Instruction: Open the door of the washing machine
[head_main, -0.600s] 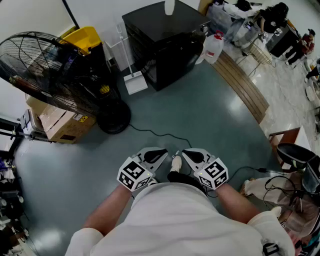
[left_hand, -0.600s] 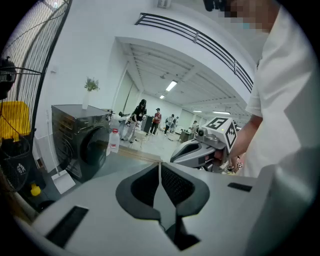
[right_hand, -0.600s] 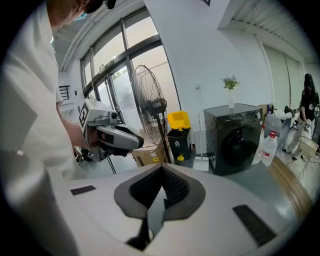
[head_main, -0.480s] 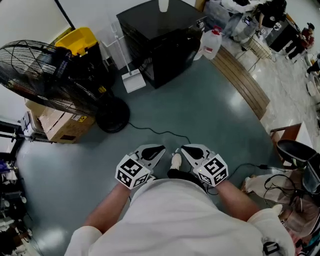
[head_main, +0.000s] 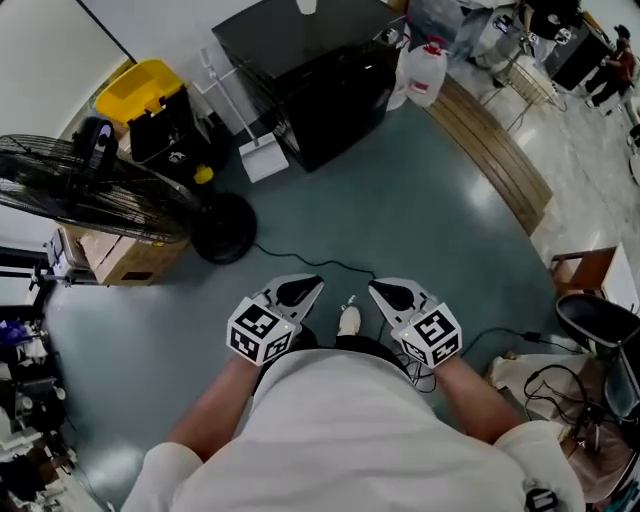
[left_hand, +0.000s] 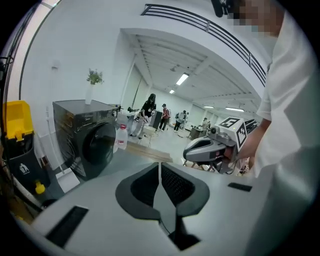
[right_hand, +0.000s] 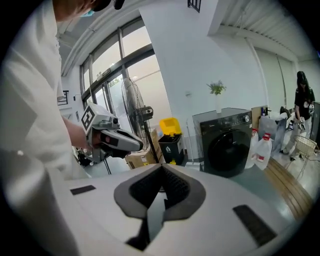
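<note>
The grey-green floor (head_main: 400, 230) takes up most of the head view, and the black washer (head_main: 310, 70) stands at its far edge against the white wall, well apart from the person. To the washer's left are a big fan (head_main: 90, 190), a bin (head_main: 150, 110) with a yellow lid and a box (head_main: 120, 255); two jugs (head_main: 420, 75) sit just beside its right side. The round dark door (right_hand: 226, 147) fills the washer's front and looks shut, lying flush with the panel. I judge it to be a rigid, fairly weighty glass-and-plastic disc that swings on a side hinge and is kept closed by a latch, so it should need a firm, steady pull outward rather than a light tug, and its glossy bulge would be slippery to pinch. The place to take hold is likely a recess or lip on the rim opposite the hinge; neither the hinge side nor a handle can be made out from here. The left tool (head_main: 308, 288) and the right tool (head_main: 380, 290) are held close in front of the person's body, near each other and aimed toward the washer. Each has its jaws pressed together with nothing between them.
</note>
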